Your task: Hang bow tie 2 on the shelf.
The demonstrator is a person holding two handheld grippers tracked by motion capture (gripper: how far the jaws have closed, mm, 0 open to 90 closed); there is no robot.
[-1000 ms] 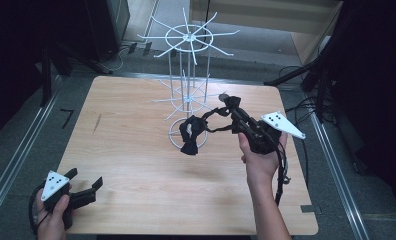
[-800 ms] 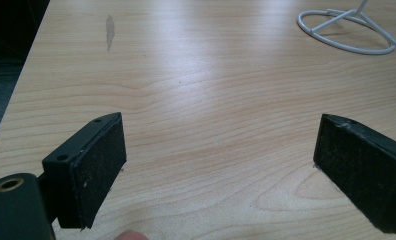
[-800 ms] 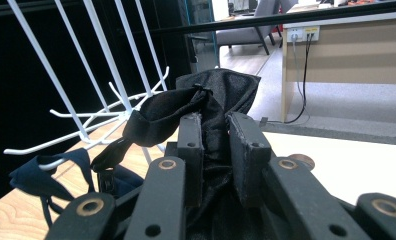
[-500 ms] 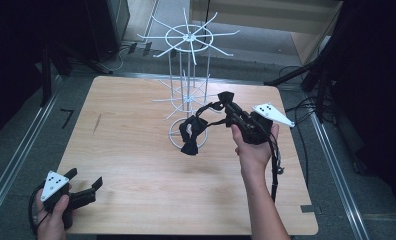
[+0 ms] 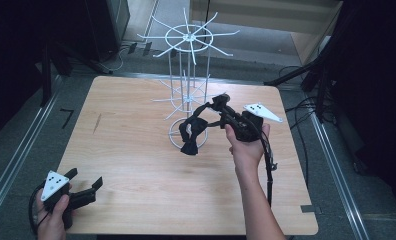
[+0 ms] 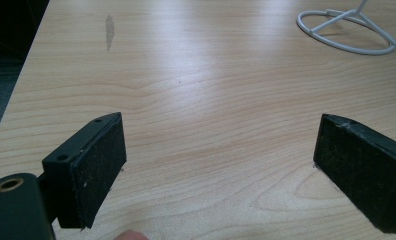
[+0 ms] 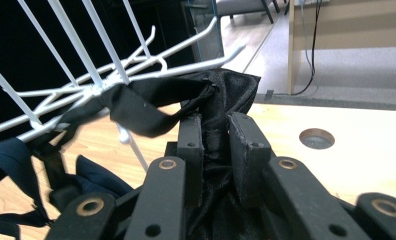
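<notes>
Right gripper (image 5: 221, 107), frame centre, forearm raised from below, clamps black satin fabric (image 5: 193, 132) beside white wire rack (image 5: 188, 75). Left gripper (image 5: 83, 187), lower left, rests low with jaws wide, empty. No legible writing.

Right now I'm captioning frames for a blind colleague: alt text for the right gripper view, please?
The right gripper has its jaws shut on a bunched black fabric strap, held against the arms of a white wire rack. Behind lies the wooden table.

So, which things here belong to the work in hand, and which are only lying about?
In use:
- right gripper, shut on black satin fabric piece
- white wire display rack

Not in use:
- left gripper, open
- light wooden table
</notes>
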